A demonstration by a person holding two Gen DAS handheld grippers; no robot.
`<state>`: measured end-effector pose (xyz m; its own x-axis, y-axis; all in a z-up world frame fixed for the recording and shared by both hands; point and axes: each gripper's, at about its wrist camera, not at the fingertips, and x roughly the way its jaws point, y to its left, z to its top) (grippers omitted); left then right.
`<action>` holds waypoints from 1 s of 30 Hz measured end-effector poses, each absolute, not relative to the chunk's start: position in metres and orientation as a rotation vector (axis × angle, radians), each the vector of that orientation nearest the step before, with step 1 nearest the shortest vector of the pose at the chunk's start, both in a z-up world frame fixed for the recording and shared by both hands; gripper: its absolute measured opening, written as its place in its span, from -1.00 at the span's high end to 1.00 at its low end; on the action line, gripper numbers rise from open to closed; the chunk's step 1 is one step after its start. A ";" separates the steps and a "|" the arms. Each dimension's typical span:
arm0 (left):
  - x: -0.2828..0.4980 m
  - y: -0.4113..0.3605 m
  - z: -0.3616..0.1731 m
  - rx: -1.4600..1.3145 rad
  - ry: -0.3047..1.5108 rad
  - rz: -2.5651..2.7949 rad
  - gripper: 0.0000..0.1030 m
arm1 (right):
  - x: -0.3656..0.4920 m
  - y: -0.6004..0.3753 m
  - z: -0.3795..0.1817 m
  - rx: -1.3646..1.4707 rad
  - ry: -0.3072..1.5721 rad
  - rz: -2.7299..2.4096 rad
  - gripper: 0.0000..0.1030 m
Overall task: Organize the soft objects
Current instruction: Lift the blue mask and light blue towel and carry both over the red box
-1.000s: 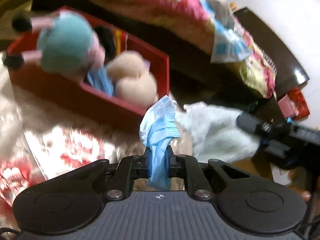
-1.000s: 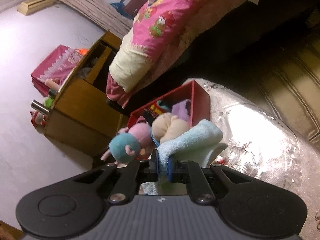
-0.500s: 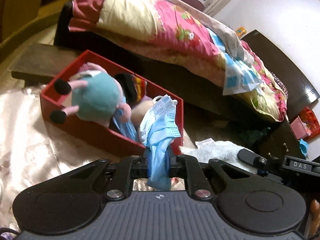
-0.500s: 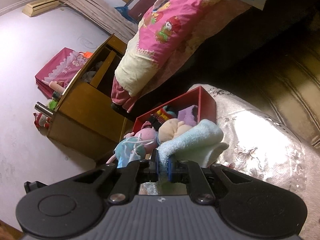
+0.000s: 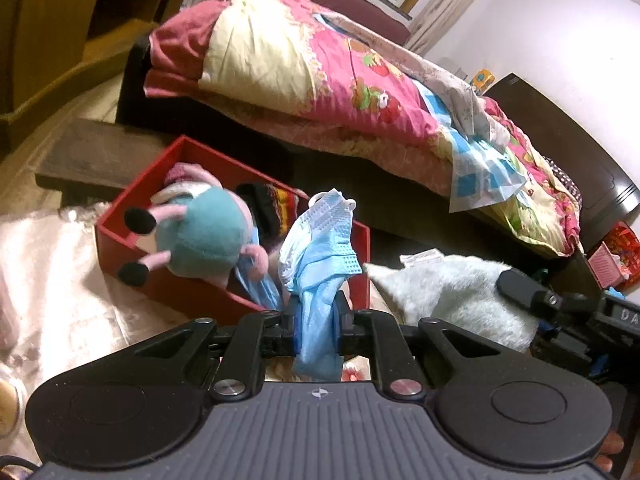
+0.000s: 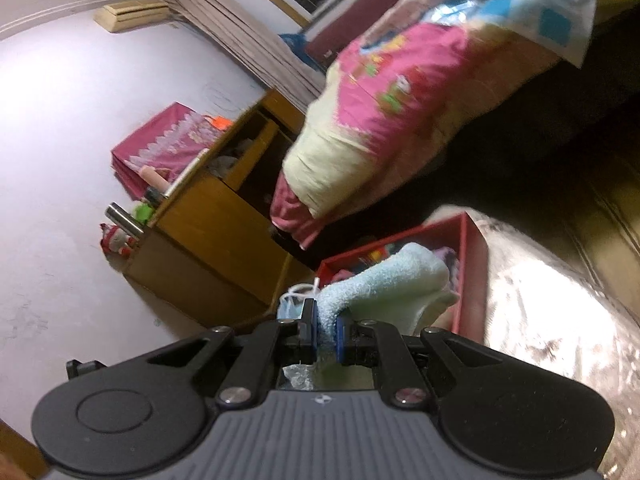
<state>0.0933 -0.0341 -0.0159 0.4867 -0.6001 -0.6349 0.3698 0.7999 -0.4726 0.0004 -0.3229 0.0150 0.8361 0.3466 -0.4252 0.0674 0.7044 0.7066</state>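
Observation:
My left gripper (image 5: pixel 317 322) is shut on a bunch of blue face masks (image 5: pixel 320 256), which stand up from the pads in front of a red box (image 5: pixel 132 244). In the box lie a teal and pink plush toy (image 5: pixel 204 236) and a dark striped soft item (image 5: pixel 272 204). My right gripper (image 6: pixel 326 330) is shut on a pale green towel (image 6: pixel 384 284), held up before the same red box (image 6: pixel 472 264). In the left wrist view the towel (image 5: pixel 456 296) and the right gripper's black body (image 5: pixel 560 308) show at the right. The masks (image 6: pixel 292 304) peek out left of the towel.
The red box rests on a shiny pale floral cloth (image 5: pixel 60 292). Behind it stands a dark bed frame with a pink and yellow quilt (image 5: pixel 320 76). A wooden cabinet (image 6: pixel 216 232) with clutter on top stands by the wall. A dark bench (image 5: pixel 80 156) lies left of the box.
Both grippers have risen and tilted up, so the box now sits lower and farther in each view. The masks and towel remain gripped, and the towel has come up closer beside the box.

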 end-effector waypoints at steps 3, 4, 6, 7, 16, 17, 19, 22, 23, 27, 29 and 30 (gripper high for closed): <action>0.095 -0.033 -0.012 -0.290 0.866 -0.596 0.76 | 0.003 -0.317 0.022 0.757 0.542 0.170 1.00; 0.096 -0.033 -0.011 -0.291 0.863 -0.595 0.76 | 0.004 -0.316 0.024 0.755 0.537 0.173 1.00; 0.098 -0.033 -0.008 -0.289 0.851 -0.585 0.75 | 0.008 -0.313 0.026 0.756 0.530 0.179 1.00; 0.099 -0.033 -0.006 -0.283 0.842 -0.581 0.75 | 0.011 -0.313 0.027 0.752 0.527 0.181 1.00; 0.119 -0.032 -0.001 -0.271 0.811 -0.555 0.73 | 0.035 -0.309 0.027 0.729 0.504 0.174 1.00; 0.122 -0.033 -0.001 -0.270 0.810 -0.554 0.73 | 0.038 -0.308 0.028 0.726 0.504 0.176 1.00; 0.128 -0.035 0.000 -0.263 0.805 -0.551 0.72 | 0.043 -0.308 0.028 0.717 0.499 0.172 1.00; 0.137 -0.037 0.000 -0.260 0.801 -0.547 0.70 | 0.051 -0.306 0.028 0.698 0.493 0.165 1.00; 0.140 -0.038 -0.001 -0.259 0.802 -0.546 0.70 | 0.055 -0.306 0.028 0.693 0.494 0.162 1.00; 0.157 -0.045 -0.005 -0.229 0.800 -0.532 0.70 | 0.073 -0.305 0.022 0.672 0.507 0.140 1.00; 0.166 -0.048 -0.008 -0.211 0.801 -0.520 0.69 | 0.084 -0.305 0.018 0.650 0.516 0.129 1.00; 0.171 -0.048 -0.010 -0.207 0.803 -0.514 0.69 | 0.089 -0.304 0.016 0.637 0.520 0.124 1.00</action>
